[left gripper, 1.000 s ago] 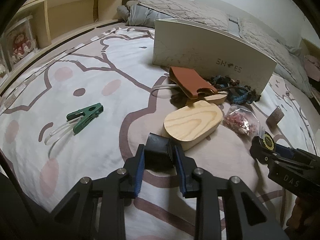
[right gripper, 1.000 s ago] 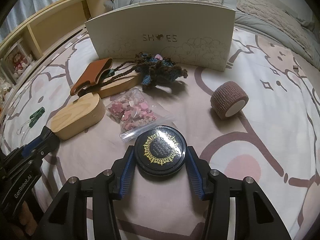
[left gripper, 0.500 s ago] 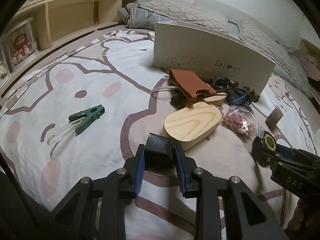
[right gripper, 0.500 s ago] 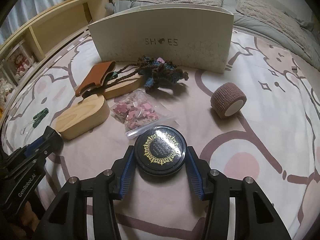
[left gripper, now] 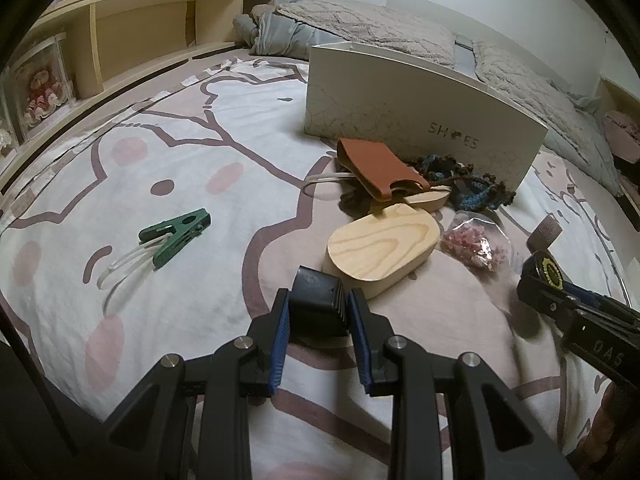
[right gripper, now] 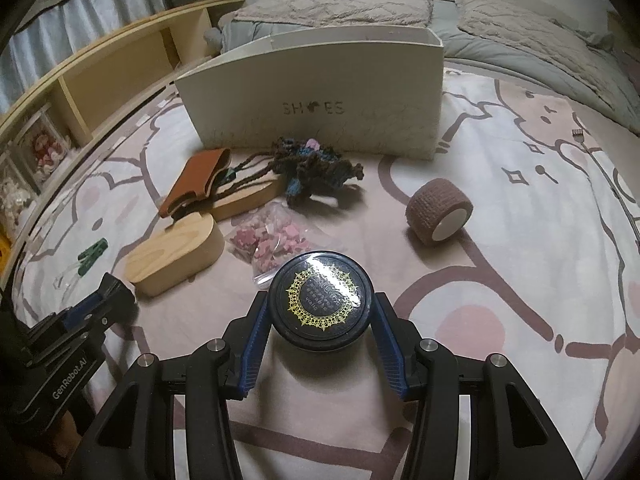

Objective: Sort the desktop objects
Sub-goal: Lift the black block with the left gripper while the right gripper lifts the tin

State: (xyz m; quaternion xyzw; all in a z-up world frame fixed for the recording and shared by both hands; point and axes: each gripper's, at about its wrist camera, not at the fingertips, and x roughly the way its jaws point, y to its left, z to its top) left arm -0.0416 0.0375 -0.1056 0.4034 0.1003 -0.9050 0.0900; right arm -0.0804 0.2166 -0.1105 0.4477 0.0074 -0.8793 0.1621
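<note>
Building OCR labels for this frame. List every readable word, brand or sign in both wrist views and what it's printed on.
"SH ES", a dark heart-like mark in place of the O: front of the white box.
"GenRobot.AI": side of the left gripper, seen in the right wrist view.
"DAS": side of the right gripper, seen in the left wrist view; possibly cropped.
Gold lettering on the round black tin lid: too small to read.

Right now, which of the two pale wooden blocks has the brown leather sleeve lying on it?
The thinner wooden block nearer the white shoebox; the thick rounded block is bare.

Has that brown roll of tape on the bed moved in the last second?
No. The brown tape roll lies at the same spot on the bedspread's line pattern, to the right of the shoe box; only the camera shifted.
</note>
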